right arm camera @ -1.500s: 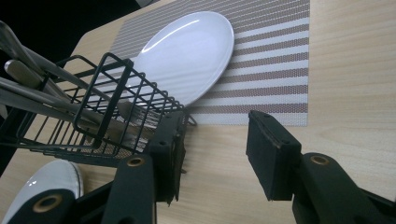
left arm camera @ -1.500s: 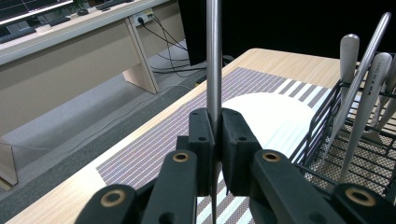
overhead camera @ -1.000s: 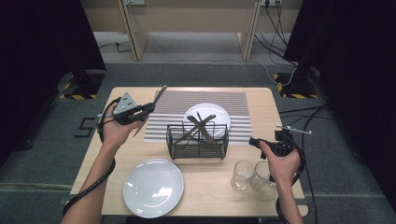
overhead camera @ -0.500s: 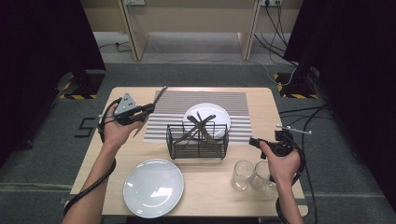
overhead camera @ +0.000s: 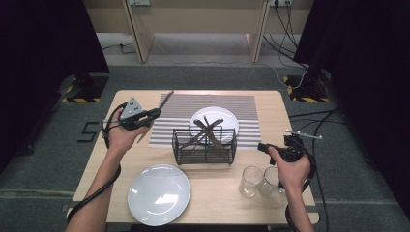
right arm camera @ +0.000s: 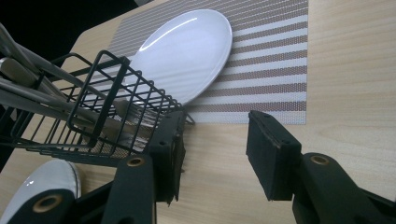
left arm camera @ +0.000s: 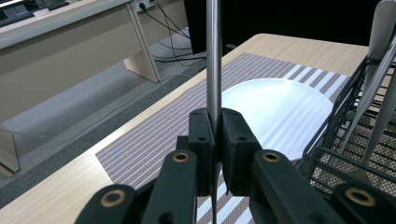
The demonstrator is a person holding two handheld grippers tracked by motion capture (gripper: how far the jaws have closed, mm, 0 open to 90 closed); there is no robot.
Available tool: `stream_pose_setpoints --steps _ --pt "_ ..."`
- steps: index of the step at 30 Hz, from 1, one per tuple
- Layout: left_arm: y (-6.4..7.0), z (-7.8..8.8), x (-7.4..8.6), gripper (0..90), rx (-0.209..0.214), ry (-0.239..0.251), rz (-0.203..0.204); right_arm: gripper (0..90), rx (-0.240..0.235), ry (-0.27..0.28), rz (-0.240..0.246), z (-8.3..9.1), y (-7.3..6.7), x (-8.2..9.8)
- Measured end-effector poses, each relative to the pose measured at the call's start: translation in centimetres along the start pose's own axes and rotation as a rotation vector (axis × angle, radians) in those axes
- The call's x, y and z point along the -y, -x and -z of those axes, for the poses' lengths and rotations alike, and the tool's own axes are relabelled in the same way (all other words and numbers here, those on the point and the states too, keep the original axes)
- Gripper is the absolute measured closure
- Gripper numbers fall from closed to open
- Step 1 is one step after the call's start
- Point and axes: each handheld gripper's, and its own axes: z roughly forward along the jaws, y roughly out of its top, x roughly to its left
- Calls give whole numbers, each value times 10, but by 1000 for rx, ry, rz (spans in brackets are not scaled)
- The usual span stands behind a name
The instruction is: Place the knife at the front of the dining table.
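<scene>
My left gripper hovers over the table's left side, shut on a thin metal utensil that slants up and away over the striped placemat. In the left gripper view the utensil's handle rises straight from between the closed jaws. A black wire basket at the table's middle holds several more utensils. My right gripper sits just right of the basket, open with nothing between its jaws; the basket's wall lies close to its left jaw.
A white plate lies on the placemat behind the basket. A second white plate rests near the front edge. Two clear glasses stand at the front right, under my right hand. Cables trail off the table's right side.
</scene>
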Motion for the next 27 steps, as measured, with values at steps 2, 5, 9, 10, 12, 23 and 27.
stream_pose_setpoints --steps 2,5,9,10,12,23,27 --pt "0 -1 1 830 2 -2 2 562 0 -1 0 0 0 0" --pt "-1 -3 4 831 0 -9 7 562 0 -1 -1 -1 0 0" --pt "-2 -6 7 831 0 -15 13 561 -1 -3 -2 -1 0 0" --pt "-2 -6 7 830 0 -16 17 561 -2 -3 -2 -1 0 0" --pt "-3 -7 8 830 -1 -19 19 561 -1 -2 -1 -1 0 0" --pt "-5 -11 15 830 -8 -35 20 561 0 -4 -2 -1 1 1" --pt "-4 -12 16 830 -10 -41 16 561 -1 -4 -3 -1 0 1"
